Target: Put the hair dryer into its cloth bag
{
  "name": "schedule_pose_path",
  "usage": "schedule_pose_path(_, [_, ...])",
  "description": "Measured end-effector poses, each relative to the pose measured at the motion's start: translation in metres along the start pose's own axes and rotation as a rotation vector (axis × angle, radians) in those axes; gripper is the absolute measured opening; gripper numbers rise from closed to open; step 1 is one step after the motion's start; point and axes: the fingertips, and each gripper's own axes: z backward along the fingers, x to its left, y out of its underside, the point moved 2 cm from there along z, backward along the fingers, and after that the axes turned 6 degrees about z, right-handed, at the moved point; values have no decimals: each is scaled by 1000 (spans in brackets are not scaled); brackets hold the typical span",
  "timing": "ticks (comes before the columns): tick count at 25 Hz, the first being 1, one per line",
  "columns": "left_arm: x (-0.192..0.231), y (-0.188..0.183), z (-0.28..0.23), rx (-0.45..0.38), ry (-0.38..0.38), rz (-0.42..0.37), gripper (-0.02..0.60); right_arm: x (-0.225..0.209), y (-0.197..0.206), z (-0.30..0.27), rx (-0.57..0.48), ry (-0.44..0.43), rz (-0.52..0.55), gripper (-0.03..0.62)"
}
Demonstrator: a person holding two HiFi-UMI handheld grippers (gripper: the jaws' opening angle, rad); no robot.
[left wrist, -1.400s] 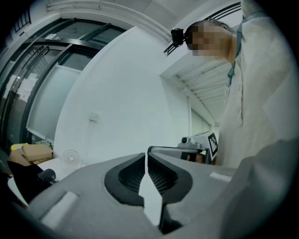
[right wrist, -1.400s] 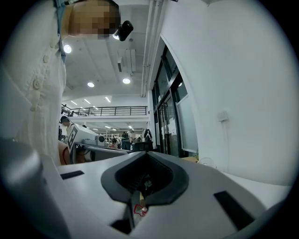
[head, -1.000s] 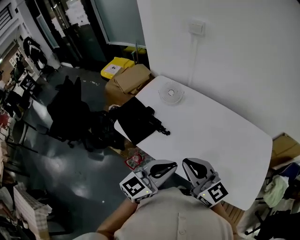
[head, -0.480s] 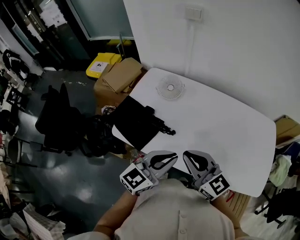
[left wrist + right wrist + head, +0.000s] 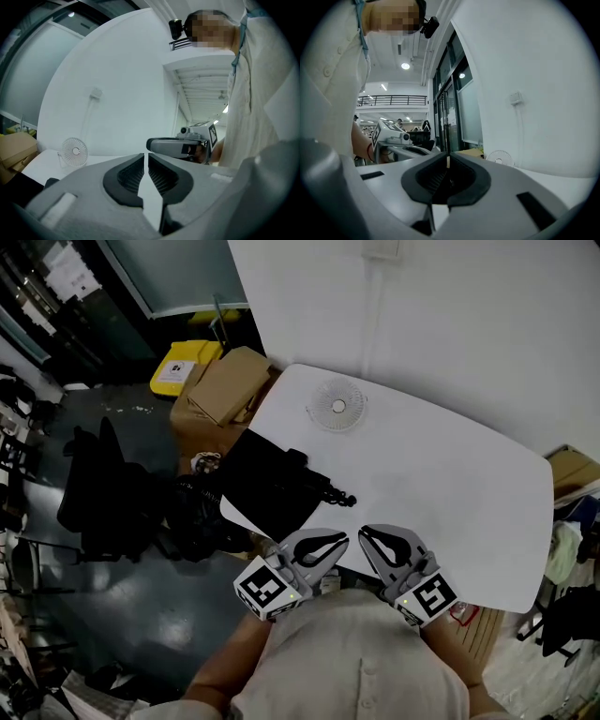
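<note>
The black cloth bag (image 5: 258, 486) lies flat at the left edge of the white table (image 5: 441, 484), partly overhanging it. A black hair dryer (image 5: 323, 491) rests at the bag's right side, its thin end pointing right. My left gripper (image 5: 343, 540) and right gripper (image 5: 366, 534) hover side by side at the table's near edge, short of the bag and dryer. Both are shut with nothing between the jaws. The left gripper view shows its shut jaws, the left gripper (image 5: 146, 155) level with the right gripper (image 5: 180, 145). In the right gripper view the right gripper (image 5: 448, 157) is also shut and empty.
A small white desk fan (image 5: 337, 407) stands at the table's far left, also seen as the fan (image 5: 74, 151) and the fan (image 5: 500, 158). A white wall backs the table. Cardboard boxes (image 5: 220, 385), a yellow bin (image 5: 178, 371) and black chairs (image 5: 103, 493) crowd the floor to the left.
Both grippers have drifted together toward the table's near edge and a little lower. Their jaws stay shut. The bag, dryer and fan lie where they were.
</note>
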Motion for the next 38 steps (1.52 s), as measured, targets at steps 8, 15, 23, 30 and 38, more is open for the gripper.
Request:
schedule_pose_path(8, [28, 0, -11, 1, -47, -10, 12, -17, 17, -19, 36, -31, 8, 20])
schedule_pose_path(15, [37, 12, -1, 3, -90, 24, 12, -19, 25, -36, 68, -81, 14, 46])
schedule_pose_path(23, [36, 26, -1, 21, -79, 39, 12, -24, 37, -49, 104, -94, 61, 92])
schedule_pose_path(30, [38, 32, -4, 46, -58, 36, 12, -29, 48, -60, 132, -93, 48, 127])
schedule_pose_path(38, [44, 39, -9, 72, -46, 48, 20, -44, 69, -80, 206, -119, 63, 150])
